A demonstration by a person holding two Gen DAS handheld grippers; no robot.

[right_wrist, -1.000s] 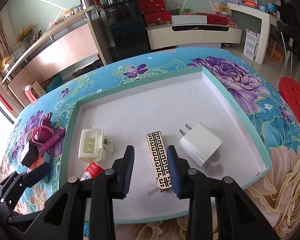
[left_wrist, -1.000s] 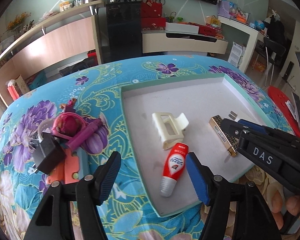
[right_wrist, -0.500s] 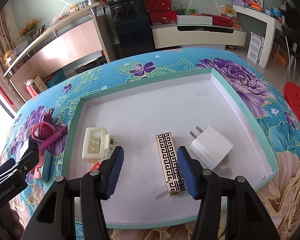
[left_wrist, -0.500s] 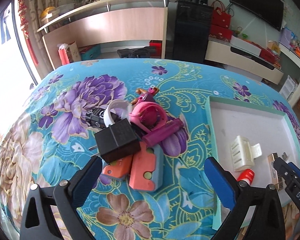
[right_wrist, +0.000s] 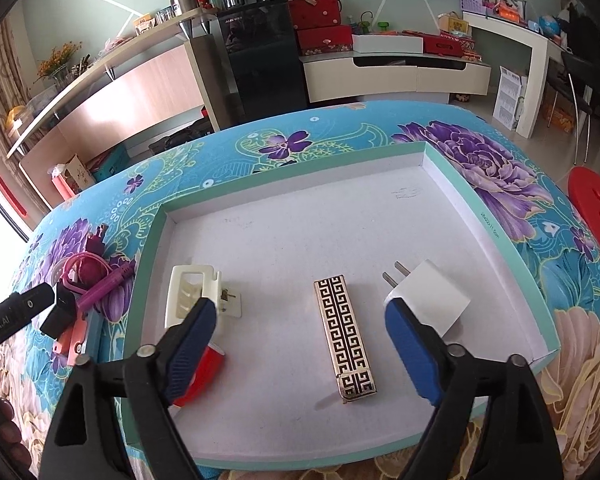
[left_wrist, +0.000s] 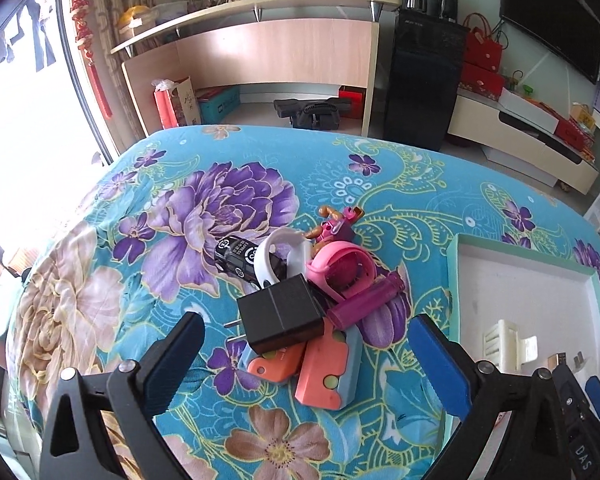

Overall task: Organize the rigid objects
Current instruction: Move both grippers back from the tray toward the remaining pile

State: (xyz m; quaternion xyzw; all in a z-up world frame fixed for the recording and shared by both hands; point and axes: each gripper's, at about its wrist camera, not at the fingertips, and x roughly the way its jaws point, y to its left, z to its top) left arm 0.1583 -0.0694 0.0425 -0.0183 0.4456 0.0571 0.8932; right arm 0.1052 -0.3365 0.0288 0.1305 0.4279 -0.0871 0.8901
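Observation:
My left gripper (left_wrist: 308, 364) is open and empty, just short of a pile on the flowered cloth: a black charger (left_wrist: 280, 318), orange-and-blue folding pieces (left_wrist: 324, 368), a purple pen (left_wrist: 364, 304), a pink band (left_wrist: 340, 268), a white ring (left_wrist: 272, 256) and a black toy car (left_wrist: 236, 256). My right gripper (right_wrist: 308, 352) is open and empty above the shallow white tray (right_wrist: 300, 216). In the tray lie a gold patterned bar (right_wrist: 344, 340), a white charger (right_wrist: 428, 300), a cream clip (right_wrist: 192, 296) and a red tube (right_wrist: 204, 376), partly hidden by my finger.
The tray's corner (left_wrist: 456, 248) shows at the right in the left wrist view. The table edge drops off on the left towards the window. A red stool (right_wrist: 596, 208) stands beyond the table's right side. Cabinets and shelves line the far wall.
My left gripper swung left from the tray to the pile and opened wide. My right gripper opened and let go of the gold bar, which lies in the tray.

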